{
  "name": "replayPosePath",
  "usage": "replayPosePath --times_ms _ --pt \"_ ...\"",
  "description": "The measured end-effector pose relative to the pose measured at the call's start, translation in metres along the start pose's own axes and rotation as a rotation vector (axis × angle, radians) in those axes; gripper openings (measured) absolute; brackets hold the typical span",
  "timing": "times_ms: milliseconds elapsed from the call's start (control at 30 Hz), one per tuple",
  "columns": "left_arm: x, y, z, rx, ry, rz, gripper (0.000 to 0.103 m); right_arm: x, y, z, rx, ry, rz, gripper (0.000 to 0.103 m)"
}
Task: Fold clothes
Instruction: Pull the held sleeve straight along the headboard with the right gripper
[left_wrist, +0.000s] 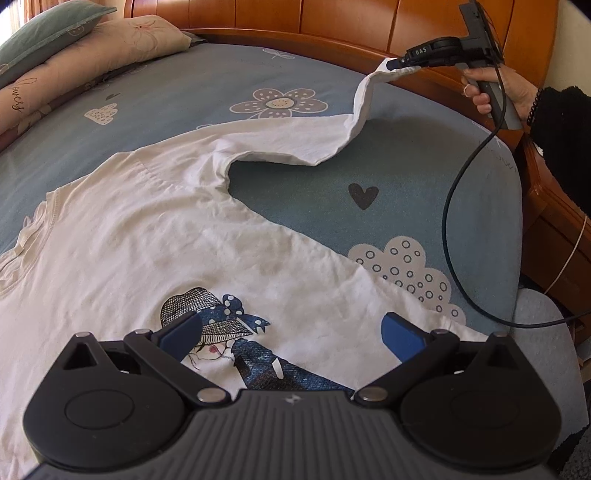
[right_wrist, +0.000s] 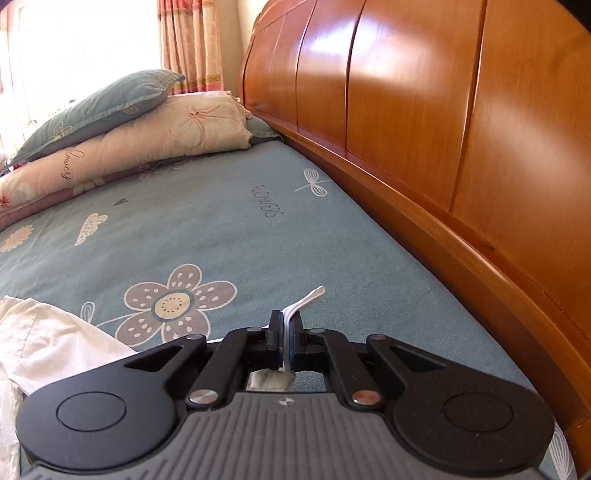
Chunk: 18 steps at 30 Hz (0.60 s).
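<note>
A white T-shirt (left_wrist: 155, 236) with a printed girl in a hat lies spread on the blue bed sheet (left_wrist: 207, 88). My left gripper (left_wrist: 291, 328) hovers open just above the print, blue pads wide apart, nothing between them. At the upper right of the left wrist view my right gripper (left_wrist: 397, 63), held by a hand, is shut on the sleeve's cuff and lifts it off the sheet. In the right wrist view the right gripper (right_wrist: 287, 332) pinches a thin white fold of sleeve (right_wrist: 308, 299) that sticks out past the pads. More shirt fabric (right_wrist: 44, 339) shows at lower left.
A wooden headboard (right_wrist: 424, 122) runs along the right side, close to the right gripper. Stacked pillows (right_wrist: 122, 133) lie at the far end of the bed. A black cable (left_wrist: 461, 221) hangs from the right gripper over the mattress edge.
</note>
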<state>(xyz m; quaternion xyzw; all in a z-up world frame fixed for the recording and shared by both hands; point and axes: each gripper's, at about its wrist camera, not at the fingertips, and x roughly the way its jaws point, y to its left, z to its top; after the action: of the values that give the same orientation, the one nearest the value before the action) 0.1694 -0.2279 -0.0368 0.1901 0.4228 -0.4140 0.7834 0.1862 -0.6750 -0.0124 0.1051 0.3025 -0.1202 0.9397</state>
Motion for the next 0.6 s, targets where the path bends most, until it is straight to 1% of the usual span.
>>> replayPosePath --times_ms 67,100,167,233,267,300,333,367,400,433,467,500,600 --pt "0.002 -0.001 0.0 0.002 0.005 -0.001 0.102 -0.004 0.0 -0.007 -0.022 0.015 0.031 0.003" --pt "0.003 -0.003 0.0 0.003 0.007 -0.003 0.102 -0.005 0.0 -0.011 -0.036 0.035 0.028 0.003" --pt "0.004 -0.006 0.001 0.008 0.01 -0.006 0.102 -0.006 0.0 -0.021 -0.064 0.091 0.01 0.004" --pt "0.005 -0.007 0.001 0.011 0.012 -0.007 0.102 -0.003 -0.004 -0.032 -0.061 0.165 0.004 0.005" --pt "0.005 -0.008 0.001 0.011 0.012 -0.008 0.102 0.0 -0.007 -0.039 -0.054 0.211 0.0 0.007" --pt "0.005 -0.008 0.001 0.012 0.012 -0.01 0.102 0.003 -0.01 -0.045 -0.037 0.243 0.001 0.014" --pt "0.005 -0.009 0.001 0.013 0.013 -0.011 0.102 0.005 -0.014 -0.051 -0.015 0.27 0.004 0.018" --pt "0.006 -0.009 0.001 0.014 0.013 -0.012 0.102 0.008 -0.018 -0.057 0.007 0.296 0.007 0.024" --pt "0.006 -0.01 0.001 0.014 0.013 -0.013 0.102 0.008 -0.025 -0.059 0.051 0.293 0.023 0.029" --pt "0.006 -0.01 0.001 0.015 0.014 -0.014 0.102 0.007 -0.034 -0.061 0.13 0.269 0.048 0.034" --pt "0.006 -0.01 0.001 0.015 0.015 -0.014 0.102 0.005 -0.044 -0.064 0.218 0.241 0.075 0.048" --pt "0.007 -0.01 0.001 0.014 0.017 -0.014 0.102 0.004 -0.054 -0.066 0.298 0.209 0.098 0.057" --pt "0.009 -0.009 0.001 0.009 0.025 -0.014 0.102 0.012 -0.073 -0.075 0.447 0.167 0.142 0.058"
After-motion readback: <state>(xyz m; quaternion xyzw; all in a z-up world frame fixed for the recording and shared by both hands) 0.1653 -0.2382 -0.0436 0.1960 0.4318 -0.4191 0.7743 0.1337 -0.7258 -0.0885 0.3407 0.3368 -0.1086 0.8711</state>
